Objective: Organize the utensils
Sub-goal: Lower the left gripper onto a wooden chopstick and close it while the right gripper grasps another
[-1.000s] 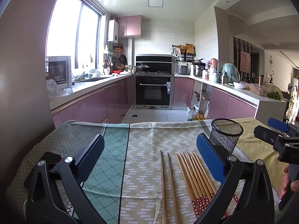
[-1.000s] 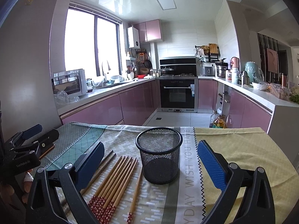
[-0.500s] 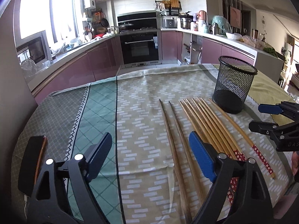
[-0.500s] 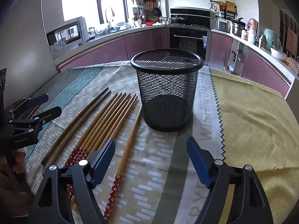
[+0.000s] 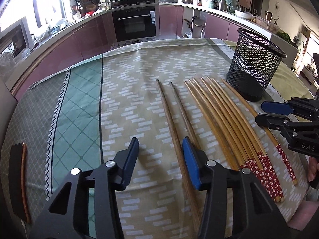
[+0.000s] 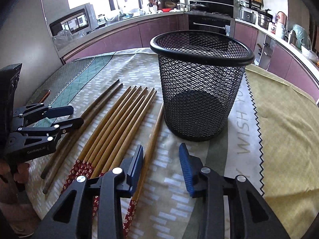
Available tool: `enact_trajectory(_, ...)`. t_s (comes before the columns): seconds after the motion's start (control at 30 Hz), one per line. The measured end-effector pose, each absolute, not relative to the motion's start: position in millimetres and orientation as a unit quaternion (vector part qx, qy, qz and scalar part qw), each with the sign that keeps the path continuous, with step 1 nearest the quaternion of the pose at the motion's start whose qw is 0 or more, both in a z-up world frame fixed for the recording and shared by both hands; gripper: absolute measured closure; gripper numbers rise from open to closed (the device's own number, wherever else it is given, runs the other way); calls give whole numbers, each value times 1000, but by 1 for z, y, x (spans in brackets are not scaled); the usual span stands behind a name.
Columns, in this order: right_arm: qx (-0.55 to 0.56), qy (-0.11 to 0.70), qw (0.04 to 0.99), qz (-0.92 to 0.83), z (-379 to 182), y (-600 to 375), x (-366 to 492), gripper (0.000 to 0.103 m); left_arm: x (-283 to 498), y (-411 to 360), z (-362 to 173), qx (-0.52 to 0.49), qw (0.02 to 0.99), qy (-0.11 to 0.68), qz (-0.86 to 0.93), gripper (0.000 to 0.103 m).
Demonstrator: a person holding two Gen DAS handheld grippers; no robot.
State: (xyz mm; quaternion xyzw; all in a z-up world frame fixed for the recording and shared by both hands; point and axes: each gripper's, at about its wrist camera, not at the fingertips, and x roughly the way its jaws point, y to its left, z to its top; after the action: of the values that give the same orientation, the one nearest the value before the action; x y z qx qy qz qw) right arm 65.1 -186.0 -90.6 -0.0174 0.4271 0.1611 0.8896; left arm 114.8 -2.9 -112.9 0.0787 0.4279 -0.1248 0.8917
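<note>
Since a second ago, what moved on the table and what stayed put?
Both hand-held grippers dipped toward the table. The left hand-held gripper has just been closing, one dark chopstick between its pads. The right hand-held gripper has been closing too, beside the lone red-tipped chopstick. Nothing is gripped yet. The chopsticks and mesh cup stayed put.

Black wire-mesh holder (image 6: 201,83): round, upright, empty, centre of the right wrist view; upper right in the left wrist view (image 5: 255,69). Two dark brown chopsticks (image 5: 173,119) lie flat side by side, mid-frame. Just right of them, a fanned row of lighter bamboo chopsticks (image 5: 225,123) with red flowered ends, tips toward the holder. One more flowered chopstick (image 6: 153,137) lies apart, nearest the holder's base.
</note>
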Motion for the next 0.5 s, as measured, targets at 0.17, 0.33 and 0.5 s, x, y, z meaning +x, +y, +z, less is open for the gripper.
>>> enact_trajectory(0.17,-1,433,885,170,-90,-190,67,89,126,-7,-111,64,889,434,-129,74)
enact_trajectory(0.33,20,437,881,179,-91,-197,68,97,128,-11,-109,39,888,437,-136,93)
enact_trajectory(0.5,28,428,883,192,-84,-199,63,97,124,-10,-107,27,891,434,-133,94)
